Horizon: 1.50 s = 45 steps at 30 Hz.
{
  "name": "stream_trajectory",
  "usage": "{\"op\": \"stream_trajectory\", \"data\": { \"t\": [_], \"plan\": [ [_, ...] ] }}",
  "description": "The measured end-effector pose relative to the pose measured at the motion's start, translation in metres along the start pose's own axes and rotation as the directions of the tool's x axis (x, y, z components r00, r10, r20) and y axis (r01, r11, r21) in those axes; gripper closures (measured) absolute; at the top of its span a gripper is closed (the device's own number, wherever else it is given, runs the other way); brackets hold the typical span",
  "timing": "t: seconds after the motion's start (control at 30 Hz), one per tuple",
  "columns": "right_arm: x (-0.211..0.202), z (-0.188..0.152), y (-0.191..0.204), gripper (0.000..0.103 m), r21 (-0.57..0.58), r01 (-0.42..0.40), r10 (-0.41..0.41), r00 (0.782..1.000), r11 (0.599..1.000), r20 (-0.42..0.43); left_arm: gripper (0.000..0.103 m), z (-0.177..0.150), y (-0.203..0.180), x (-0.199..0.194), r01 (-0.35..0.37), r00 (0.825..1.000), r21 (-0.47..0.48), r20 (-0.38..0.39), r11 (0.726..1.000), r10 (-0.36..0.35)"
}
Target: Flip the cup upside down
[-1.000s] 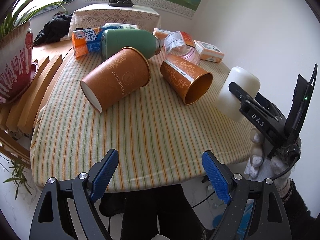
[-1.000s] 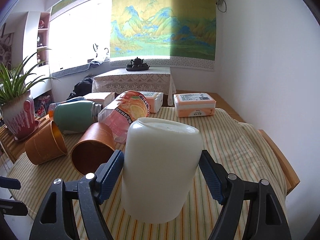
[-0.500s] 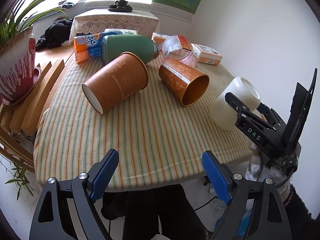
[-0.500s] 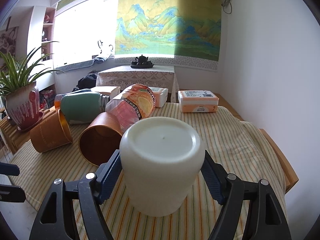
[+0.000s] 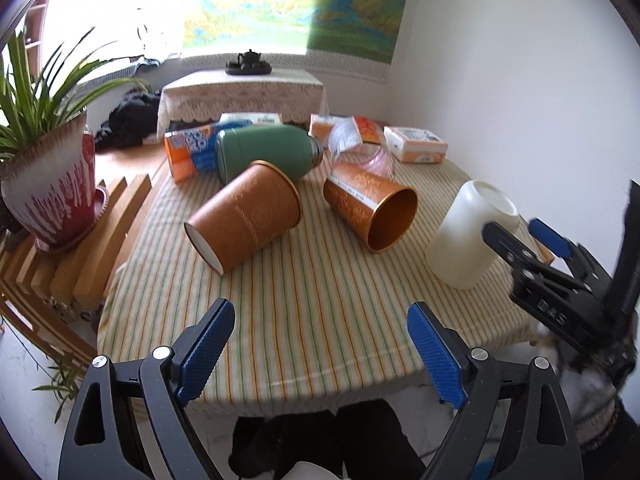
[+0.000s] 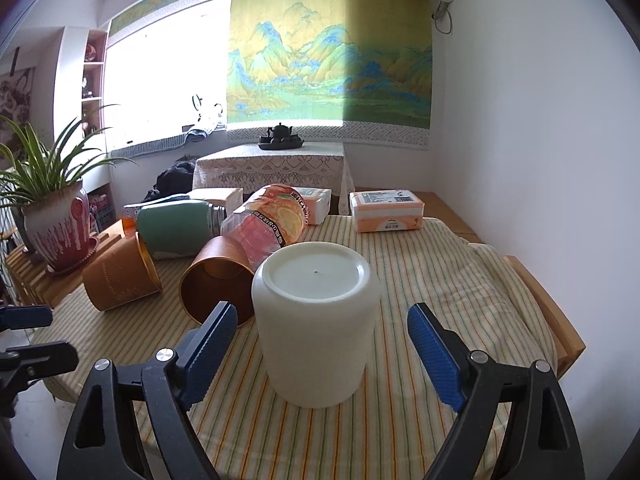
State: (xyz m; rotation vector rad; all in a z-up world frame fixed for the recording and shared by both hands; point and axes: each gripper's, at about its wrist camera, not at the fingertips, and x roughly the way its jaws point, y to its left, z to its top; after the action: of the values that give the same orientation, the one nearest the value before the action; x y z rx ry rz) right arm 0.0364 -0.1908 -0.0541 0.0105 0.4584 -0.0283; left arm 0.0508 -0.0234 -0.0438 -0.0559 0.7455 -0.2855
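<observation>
**White cup standing base-up on the counter, both sets of jaws apart**

Left to right, as seen from my two wrist cameras.

Far left: a potted plant [image 5: 48, 184] sits on a slatted wooden stand beside the counter [image 5: 320, 320], which is covered by a striped cloth.

My left gripper [image 5: 320, 342] hovers over the near edge of the counter. Its jaws are spread wide, with nothing between them.

Centre-left of the counter: an orange paper cup [image 5: 244, 216] lies on its side, mouth toward the back. Behind it and touching it, a green flask [image 5: 264, 154] lies on its side, with an orange-and-blue packet [image 5: 190, 152] just beyond.

Centre: a second orange cup [image 5: 370, 212] lies on its side, open mouth facing the near right. A crumpled plastic bottle [image 6: 268, 226] lies behind it. Farther back, a tissue pack [image 6: 386, 210] rests flat.

Right: the white cup [image 6: 316, 320] stands mouth-down on the cloth, its flat base facing up. It stands just beside the second orange cup's mouth.

My right gripper [image 6: 320, 350] flanks the white cup. Its jaws are apart; a clear gap shows on each side, neither pad touching the wall.
</observation>
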Motion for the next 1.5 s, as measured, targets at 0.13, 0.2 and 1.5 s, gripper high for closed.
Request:
{"op": "stream_trajectory", "data": {
  "t": [0.13, 0.2, 1.5],
  "plan": [
    [-0.017, -0.003, 0.001, 0.018, 0.003, 0.009, -0.009, 1.0, 1.0, 0.025, 0.012, 0.0, -0.007, -0.005, -0.031, 0.998, 0.012, 0.058, 0.999, 0.031],
    [-0.026, -0.005, 0.001, 0.018, 0.007, 0.011, -0.011, 0.999, 1.0, 0.037, 0.012, -0.001, -0.01, -0.008, -0.045, 0.995, 0.02, 0.092, 0.999, 0.043],
    [-0.089, -0.007, -0.009, 0.007, 0.112, 0.122, -0.143, 0.97, 0.986, 0.199, 0.001, -0.007, -0.019, -0.051, -0.213, 0.9, -0.003, 0.389, 0.977, 0.198]
  ]
}}
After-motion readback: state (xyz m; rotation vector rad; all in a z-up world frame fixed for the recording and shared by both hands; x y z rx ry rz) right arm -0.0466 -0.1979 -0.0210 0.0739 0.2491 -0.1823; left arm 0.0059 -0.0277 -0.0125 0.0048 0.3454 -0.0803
